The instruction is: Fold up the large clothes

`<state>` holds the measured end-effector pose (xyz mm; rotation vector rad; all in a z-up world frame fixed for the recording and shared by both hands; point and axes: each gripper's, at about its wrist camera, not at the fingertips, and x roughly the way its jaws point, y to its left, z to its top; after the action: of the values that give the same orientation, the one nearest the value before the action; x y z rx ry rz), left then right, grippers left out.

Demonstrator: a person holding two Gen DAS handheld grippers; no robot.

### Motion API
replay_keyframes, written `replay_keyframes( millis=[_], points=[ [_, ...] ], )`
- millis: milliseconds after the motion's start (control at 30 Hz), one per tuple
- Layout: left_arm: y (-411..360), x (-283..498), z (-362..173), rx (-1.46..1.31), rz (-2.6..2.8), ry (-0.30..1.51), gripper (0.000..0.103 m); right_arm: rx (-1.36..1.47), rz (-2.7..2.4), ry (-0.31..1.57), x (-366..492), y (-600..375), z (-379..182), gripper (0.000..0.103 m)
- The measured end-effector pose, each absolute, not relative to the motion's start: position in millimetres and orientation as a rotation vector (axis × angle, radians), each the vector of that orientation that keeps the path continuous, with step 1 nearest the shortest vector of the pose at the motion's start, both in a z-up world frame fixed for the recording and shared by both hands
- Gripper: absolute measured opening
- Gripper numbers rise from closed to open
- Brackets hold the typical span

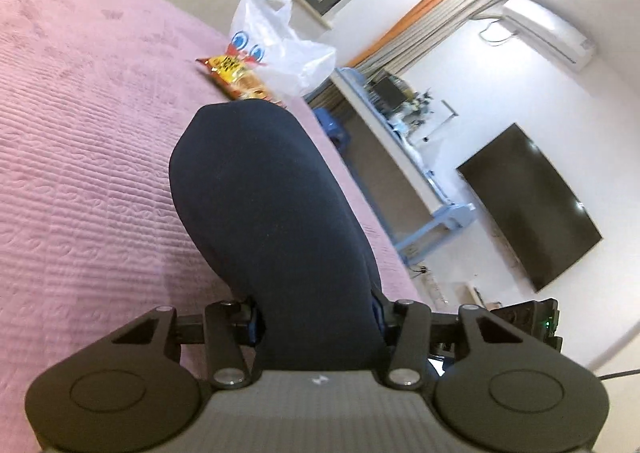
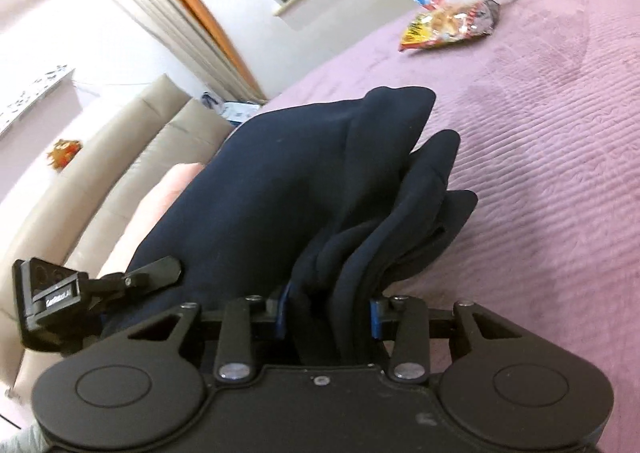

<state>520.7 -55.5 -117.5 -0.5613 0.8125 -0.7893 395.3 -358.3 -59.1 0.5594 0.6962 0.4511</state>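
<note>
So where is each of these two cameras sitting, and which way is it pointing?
Left wrist: rides on the left gripper, looking along its fingers across the pink bedspread toward the TV wall; the gripper pinches the navy garment.
Right wrist: rides on the right gripper, facing the window and headboard; it clamps bunched folds of the same garment.
Shared: garment, bedspread, white plastic bag, snack packet.

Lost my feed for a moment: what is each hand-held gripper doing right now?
Left hand-held gripper: shut on the navy garment.
Right hand-held gripper: shut on bunched folds of the navy garment.
</note>
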Motion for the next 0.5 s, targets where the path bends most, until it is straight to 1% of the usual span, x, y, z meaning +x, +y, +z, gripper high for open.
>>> replay_keyframes(
  millis=[167,233,300,367,433,467,500],
  points=[
    [-15.3,457.0,-103.7,-0.606,-0.788,0.805,0.05,0.509,0.477,0.704,337.5,-324.8,-41.3,0.047],
    [1.1,430.9,-110.0,-0.631,-0.768,0.811,0.05,0.495,0.489,0.729,323.4,-313.1,-49.2,0.047],
    [15.6,407.5,-126.5,-0.656,-0.734,0.827,0.05,0.482,0.487,0.773,315.5,-301.3,-70.2,0.047],
    [23.0,389.6,-157.3,-0.637,-0.686,0.856,0.051,0.473,0.468,0.856,315.1,-290.2,-107.9,0.047],
    [30.8,379.1,-203.2,-0.667,-0.624,0.943,0.053,0.499,0.423,0.964,313.1,-286.2,-152.9,0.047],
    [35.4,373.4,-229.6,-0.695,-0.582,0.986,0.059,0.545,0.408,0.971,309.7,-290.4,-168.8,0.053],
    [42.7,366.0,-250.5,-0.733,-0.548,0.995,0.062,0.65,0.429,0.95,304.6,-300.0,-179.7,0.058]
  ],
)
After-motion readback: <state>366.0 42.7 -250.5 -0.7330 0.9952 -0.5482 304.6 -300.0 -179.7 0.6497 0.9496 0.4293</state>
